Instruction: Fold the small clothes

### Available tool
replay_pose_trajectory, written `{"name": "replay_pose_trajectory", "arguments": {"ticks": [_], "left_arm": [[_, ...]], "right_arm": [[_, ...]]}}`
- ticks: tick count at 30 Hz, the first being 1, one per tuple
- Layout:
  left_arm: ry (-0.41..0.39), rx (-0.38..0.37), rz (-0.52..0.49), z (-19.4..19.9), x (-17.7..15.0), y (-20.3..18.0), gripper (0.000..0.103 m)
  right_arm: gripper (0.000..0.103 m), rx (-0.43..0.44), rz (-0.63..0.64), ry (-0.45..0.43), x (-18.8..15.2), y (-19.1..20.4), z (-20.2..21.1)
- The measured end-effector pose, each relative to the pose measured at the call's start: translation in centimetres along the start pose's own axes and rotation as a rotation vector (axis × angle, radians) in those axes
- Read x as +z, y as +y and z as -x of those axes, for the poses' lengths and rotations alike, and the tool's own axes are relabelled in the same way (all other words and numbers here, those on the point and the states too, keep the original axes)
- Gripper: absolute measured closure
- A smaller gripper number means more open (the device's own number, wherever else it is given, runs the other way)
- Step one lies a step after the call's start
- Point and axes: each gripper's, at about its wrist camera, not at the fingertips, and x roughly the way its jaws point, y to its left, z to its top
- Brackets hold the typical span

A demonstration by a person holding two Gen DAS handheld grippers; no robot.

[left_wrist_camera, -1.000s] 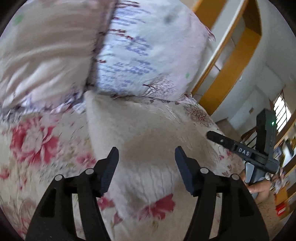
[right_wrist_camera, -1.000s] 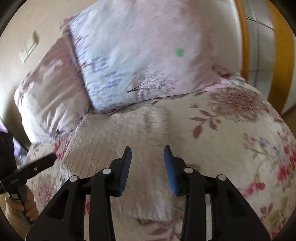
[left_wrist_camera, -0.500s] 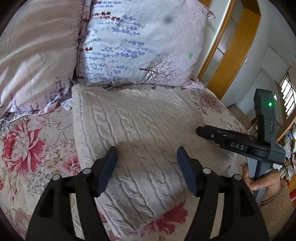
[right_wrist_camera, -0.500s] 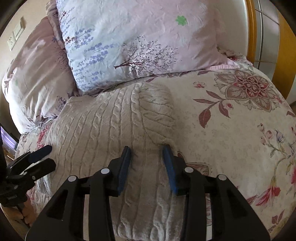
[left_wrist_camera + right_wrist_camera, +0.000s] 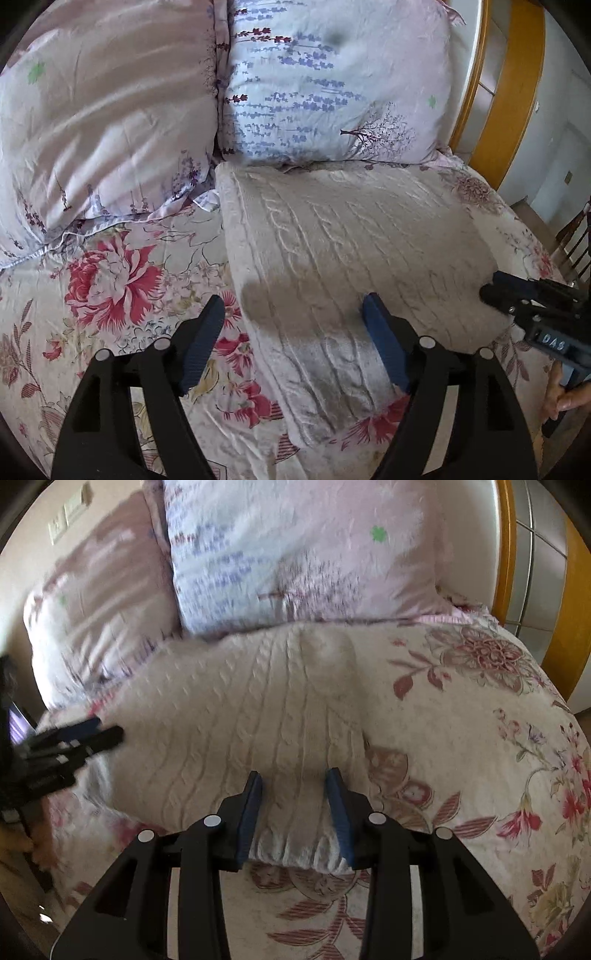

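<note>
A cream cable-knit sweater (image 5: 343,243) lies flat on the floral bedsheet (image 5: 110,280), its far end against the pillows. It also shows in the right wrist view (image 5: 240,716). My left gripper (image 5: 293,325) is open and empty, hovering over the sweater's near left edge. My right gripper (image 5: 293,786) is open and empty, its jaws a smaller gap apart, over the sweater's near right corner. The right gripper also shows at the right edge of the left wrist view (image 5: 517,295); the left gripper shows blurred at the left of the right wrist view (image 5: 77,738).
Two pillows (image 5: 332,85) (image 5: 99,110) stand at the head of the bed. A wooden headboard frame (image 5: 517,92) rises at the right. The bed's right edge (image 5: 554,738) drops off toward the floor.
My left gripper has shifted left, so its left finger is now over the bedsheet beside the sweater's edge. My right gripper has drawn back toward the sweater's near edge. Both stay open.
</note>
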Motion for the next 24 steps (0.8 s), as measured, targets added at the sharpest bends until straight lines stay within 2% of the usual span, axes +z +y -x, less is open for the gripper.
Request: {"name": "replay_pose_trajectory", "arguments": {"ticks": [4, 8, 9, 10, 11, 12, 13, 15, 16, 19, 22, 24], "left_arm": [[0.008, 0.01, -0.011, -0.4, -0.2, -0.2, 0.024], [0.012, -0.002, 0.004, -0.3, -0.3, 0.0, 0.023], [0.017, -0.006, 0.009, -0.3, -0.2, 0.1, 0.021], [0.022, -0.022, 0.026, -0.2, -0.1, 0.5, 0.021], [0.028, -0.047, 0.052, 0.0, 0.0, 1.0, 0.02], [0.034, -0.079, 0.084, 0.1, 0.2, 1.6, 0.018], [0.04, -0.146, 0.146, 0.3, 0.4, 2.7, 0.017], [0.041, -0.218, 0.224, 0.3, 0.6, 4.2, 0.017], [0.043, -0.27, 0.283, 0.2, 0.9, 5.4, 0.017], [0.068, -0.356, 0.397, -0.6, 1.3, 7.6, 0.017], [0.095, -0.394, 0.475, -1.6, 1.5, 9.0, 0.018], [0.106, -0.399, 0.485, -2.2, 1.7, 9.2, 0.018]], "right_arm": [[0.063, -0.021, 0.027, 0.01, -0.2, 0.3, -0.2], [0.061, 0.02, -0.004, 0.041, 0.4, -0.2, 0.1], [0.053, 0.044, -0.017, 0.048, 0.6, -0.2, 0.2], [0.041, 0.093, -0.046, 0.054, 1.0, -0.6, 0.5], [0.035, 0.122, -0.068, 0.051, 1.4, -0.8, 0.7], [0.024, 0.138, -0.092, 0.04, 2.0, -1.1, 1.1], [0.018, 0.14, -0.104, 0.033, 2.5, -1.4, 1.3], [0.017, 0.166, -0.149, 0.028, 3.4, -2.2, 1.5], [0.015, 0.197, -0.194, 0.039, 4.0, -2.9, 1.3], [0.014, 0.28, -0.326, 0.098, 5.2, -5.1, -0.4], [0.014, 0.311, -0.409, 0.148, 5.8, -6.7, -2.5], [0.014, 0.319, -0.444, 0.174, 6.2, -7.3, -3.7]]}}
